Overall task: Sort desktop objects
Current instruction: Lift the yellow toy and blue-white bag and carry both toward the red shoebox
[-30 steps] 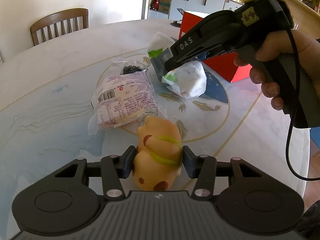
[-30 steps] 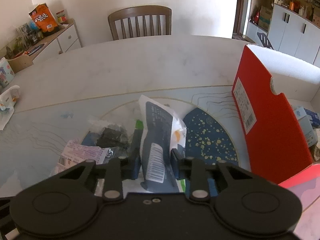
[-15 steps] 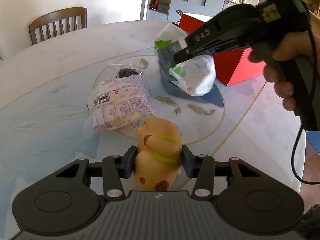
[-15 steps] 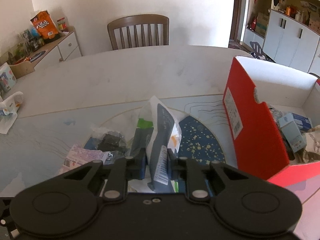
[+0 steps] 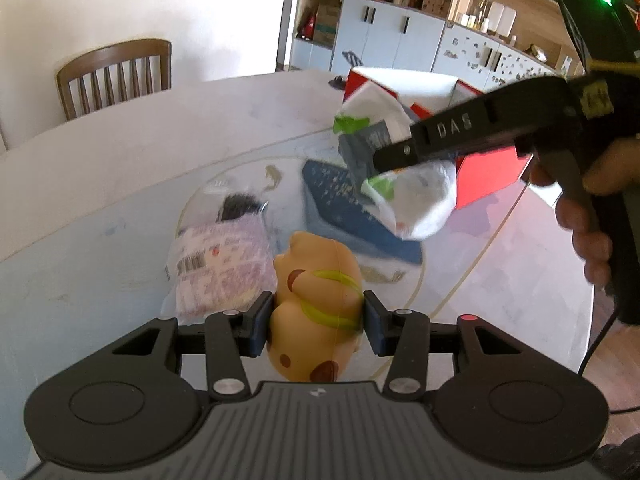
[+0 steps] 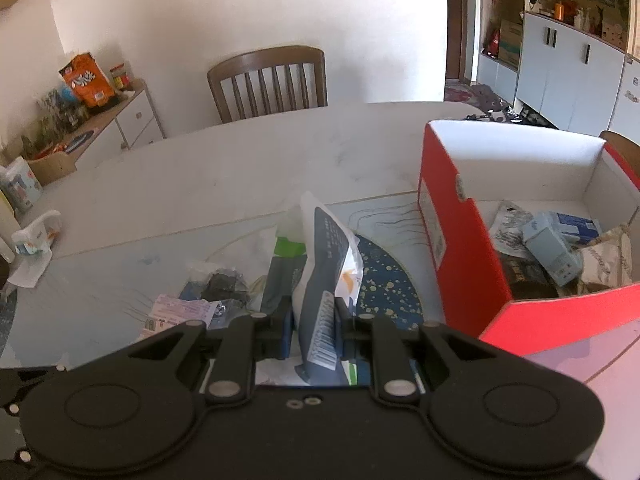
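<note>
Both grippers have risen since the earlier frames, each carrying its load clear of the table (image 5: 120, 168). Count: two grippers, one toy, one red box (image 6: 452, 240), two packets left lying on the table, one chair (image 6: 268, 80). Left gripper (image 5: 316, 320): fingers partly closed, pads pressing both sides of the tan spotted toy (image 5: 316, 300), which is held upright. Right gripper (image 6: 316, 322): fingers nearly closed, clamped on a white-and-grey snack bag (image 6: 324, 280) standing on edge, just left of the box. Box already holds several items.
</note>
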Available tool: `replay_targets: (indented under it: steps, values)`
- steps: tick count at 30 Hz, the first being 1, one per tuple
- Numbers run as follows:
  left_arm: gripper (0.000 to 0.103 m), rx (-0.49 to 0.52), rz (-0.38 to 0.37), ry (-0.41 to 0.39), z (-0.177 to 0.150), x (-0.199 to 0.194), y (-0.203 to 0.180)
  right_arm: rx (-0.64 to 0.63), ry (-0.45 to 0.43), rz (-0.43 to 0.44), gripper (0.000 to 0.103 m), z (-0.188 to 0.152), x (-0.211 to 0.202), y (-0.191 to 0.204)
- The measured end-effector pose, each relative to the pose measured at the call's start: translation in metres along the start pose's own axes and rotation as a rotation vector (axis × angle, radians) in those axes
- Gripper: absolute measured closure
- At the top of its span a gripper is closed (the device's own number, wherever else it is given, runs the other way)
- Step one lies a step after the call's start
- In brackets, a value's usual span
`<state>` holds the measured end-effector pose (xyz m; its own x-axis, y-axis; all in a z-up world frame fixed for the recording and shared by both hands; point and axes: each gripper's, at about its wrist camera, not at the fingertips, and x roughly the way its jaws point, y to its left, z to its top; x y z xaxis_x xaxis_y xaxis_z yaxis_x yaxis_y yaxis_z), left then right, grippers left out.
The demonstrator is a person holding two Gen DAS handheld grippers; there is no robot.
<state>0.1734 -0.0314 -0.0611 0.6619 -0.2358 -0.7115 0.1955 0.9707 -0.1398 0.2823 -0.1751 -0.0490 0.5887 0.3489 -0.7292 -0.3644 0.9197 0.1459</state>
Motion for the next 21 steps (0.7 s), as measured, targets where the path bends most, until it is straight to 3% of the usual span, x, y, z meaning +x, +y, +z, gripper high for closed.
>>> replay_targets:
  steps: [10, 21]
  values:
    - [0.058, -0.018, 0.001, -0.050, 0.035, -0.014, -0.017, 0.044, -0.034, 0.017, 0.084, 0.001, -0.031, -0.015]
    - [0.058, 0.026, -0.012, -0.069, 0.074, -0.021, -0.041, 0.052, -0.057, 0.025, 0.084, 0.002, -0.064, -0.035]
